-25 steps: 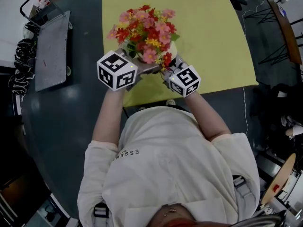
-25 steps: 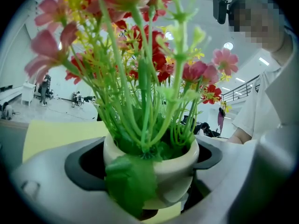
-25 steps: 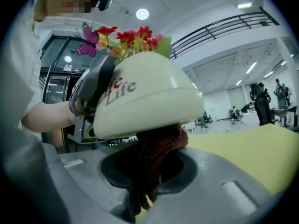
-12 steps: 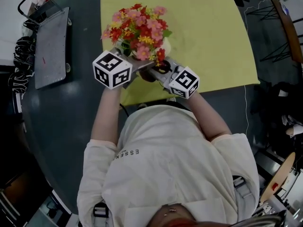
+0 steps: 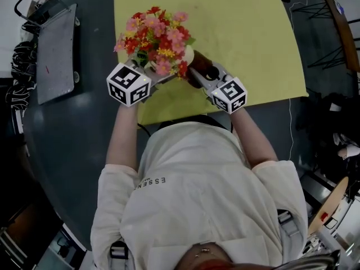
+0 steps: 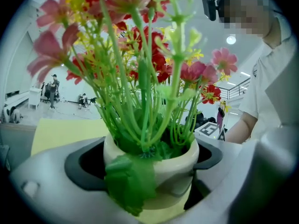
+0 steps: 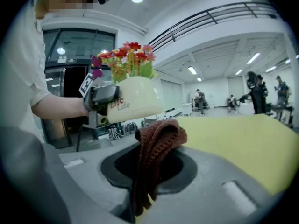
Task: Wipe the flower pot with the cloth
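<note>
Gripping one flower pot (image 6: 174,168), left tongs (image 6: 149,183); right tongs (image 7: 148,174) pinching one brown cloth (image 7: 158,141).

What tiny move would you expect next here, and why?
Probably the right claw nudges its brown cloth against the pot. The left claw already holds the pot up, and the cloth seems just short of touching it.

We see a yellow mat (image 5: 242,38) spread on the dark counter (image 5: 73,139), and a grey tray (image 5: 55,54) lying to its left.
</note>
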A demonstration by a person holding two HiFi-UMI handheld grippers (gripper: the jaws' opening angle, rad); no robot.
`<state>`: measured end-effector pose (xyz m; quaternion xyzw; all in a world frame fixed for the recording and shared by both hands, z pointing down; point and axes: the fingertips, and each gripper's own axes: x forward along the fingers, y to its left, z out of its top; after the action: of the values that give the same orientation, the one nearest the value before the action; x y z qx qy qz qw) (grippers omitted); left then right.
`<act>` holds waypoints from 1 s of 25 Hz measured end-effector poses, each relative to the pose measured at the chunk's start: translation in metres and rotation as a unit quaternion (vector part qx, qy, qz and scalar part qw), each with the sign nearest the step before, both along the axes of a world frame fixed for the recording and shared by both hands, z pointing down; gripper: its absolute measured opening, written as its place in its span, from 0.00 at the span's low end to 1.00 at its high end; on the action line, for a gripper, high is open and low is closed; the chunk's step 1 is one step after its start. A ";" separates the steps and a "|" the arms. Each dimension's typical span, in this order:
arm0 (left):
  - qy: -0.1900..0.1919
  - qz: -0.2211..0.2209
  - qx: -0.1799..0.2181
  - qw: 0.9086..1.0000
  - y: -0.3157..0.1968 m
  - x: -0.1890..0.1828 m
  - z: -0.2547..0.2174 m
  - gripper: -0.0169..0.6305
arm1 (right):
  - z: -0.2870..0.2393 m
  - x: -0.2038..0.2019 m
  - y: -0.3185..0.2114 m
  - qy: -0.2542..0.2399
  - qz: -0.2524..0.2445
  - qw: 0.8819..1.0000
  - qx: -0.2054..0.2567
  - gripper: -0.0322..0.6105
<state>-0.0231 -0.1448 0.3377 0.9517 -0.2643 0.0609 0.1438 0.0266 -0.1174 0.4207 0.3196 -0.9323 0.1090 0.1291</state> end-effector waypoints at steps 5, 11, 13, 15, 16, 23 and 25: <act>-0.047 0.047 0.033 0.997 0.012 0.009 0.043 0.89 | -0.001 0.048 -0.035 0.070 0.117 0.990 0.049 0.15; -0.092 0.100 0.041 0.990 0.035 0.034 0.101 0.89 | -0.004 0.075 -0.044 0.075 0.162 0.982 0.063 0.15; -0.092 0.108 0.041 0.989 0.039 0.039 0.118 0.89 | -0.001 0.082 -0.043 0.078 0.170 0.980 0.073 0.15; -0.090 0.111 0.033 0.989 0.045 0.044 0.135 0.89 | 0.006 0.089 -0.039 0.079 0.179 0.978 0.077 0.15; -0.090 0.112 0.028 0.989 0.047 0.045 0.143 0.89 | 0.011 0.092 -0.037 0.079 0.181 0.977 0.075 0.15; -0.104 0.108 0.024 0.988 0.047 0.046 0.187 0.89 | 0.040 0.104 -0.026 0.060 0.189 0.979 0.056 0.15; -0.110 0.107 0.026 0.988 0.048 0.046 0.196 0.89 | 0.047 0.105 -0.021 0.062 0.184 0.979 0.054 0.15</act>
<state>0.0224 -0.0970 0.5340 0.9655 -0.1762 0.1735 0.0814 0.1315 -0.1382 0.4678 0.4984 -0.8522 0.0600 0.1473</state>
